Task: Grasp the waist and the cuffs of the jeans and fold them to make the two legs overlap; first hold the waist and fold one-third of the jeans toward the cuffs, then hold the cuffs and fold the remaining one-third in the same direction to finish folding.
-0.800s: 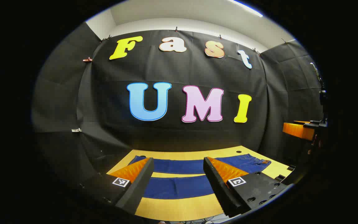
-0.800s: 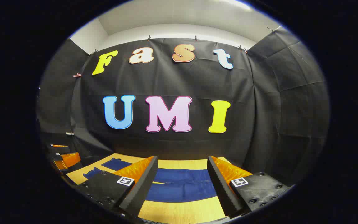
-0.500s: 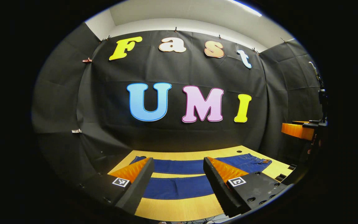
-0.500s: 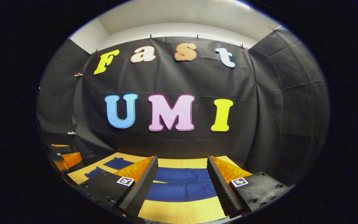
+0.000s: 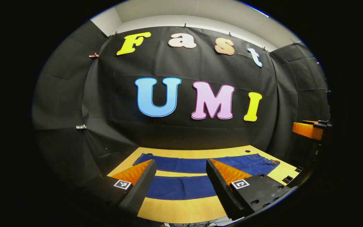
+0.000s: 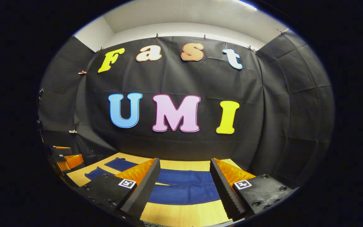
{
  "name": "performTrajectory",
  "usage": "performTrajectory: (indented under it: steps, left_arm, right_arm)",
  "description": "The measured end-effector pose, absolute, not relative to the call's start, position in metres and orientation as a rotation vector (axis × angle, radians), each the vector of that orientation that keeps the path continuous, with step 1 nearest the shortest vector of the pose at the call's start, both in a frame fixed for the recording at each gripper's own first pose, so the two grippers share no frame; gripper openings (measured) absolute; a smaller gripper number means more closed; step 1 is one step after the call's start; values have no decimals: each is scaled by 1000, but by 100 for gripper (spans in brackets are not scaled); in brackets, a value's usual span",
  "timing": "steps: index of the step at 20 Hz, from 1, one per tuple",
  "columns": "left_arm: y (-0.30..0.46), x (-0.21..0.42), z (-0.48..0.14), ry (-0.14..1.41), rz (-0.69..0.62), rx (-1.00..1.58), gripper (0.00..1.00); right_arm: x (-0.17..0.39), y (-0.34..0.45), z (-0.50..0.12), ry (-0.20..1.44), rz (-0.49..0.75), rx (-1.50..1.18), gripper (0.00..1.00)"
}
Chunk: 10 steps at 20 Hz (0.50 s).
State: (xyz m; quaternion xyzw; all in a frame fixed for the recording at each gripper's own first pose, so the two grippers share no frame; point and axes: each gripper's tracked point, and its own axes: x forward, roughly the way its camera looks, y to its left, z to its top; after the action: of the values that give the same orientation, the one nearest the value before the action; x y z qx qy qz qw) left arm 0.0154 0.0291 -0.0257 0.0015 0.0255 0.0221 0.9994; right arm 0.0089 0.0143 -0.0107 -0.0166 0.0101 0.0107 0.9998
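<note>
- Left gripper point(image 5: 178, 179) released, fingers wide apart, held above the table point(image 5: 181, 211), holding nothing.
- Right gripper point(image 6: 184, 183) also released, empty, above the table's near edge.
- Jeans point(image 5: 181, 187) lie flat on the wooden table, legs apart with a strip of wood between them, cuffs left, waist right.
- Left gripper view shows the waist point(image 5: 263, 160) with stitching and a small patch; the other gripper sits at far right.
- Right gripper view shows the cuffs point(image 6: 118, 164) at far left.
- Denim is dark blue and smooth; tabletop is light grained wood.

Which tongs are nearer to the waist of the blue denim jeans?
Right. The right tongs hover before the waist of the blue denim jeans; the left tongs hover over the legs.
</note>
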Motion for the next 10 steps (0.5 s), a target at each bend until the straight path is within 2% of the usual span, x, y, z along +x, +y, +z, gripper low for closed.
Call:
performTrajectory:
  steps: [4,10]
  left_arm:
    - [67,27,-53,93,70,111,99]
    - [168,52,-120,261,101,537,98]
  right_arm:
    - [13,10,-15,33,9,-40,96]
    - [23,-4,-34,76,-13,-49,96]
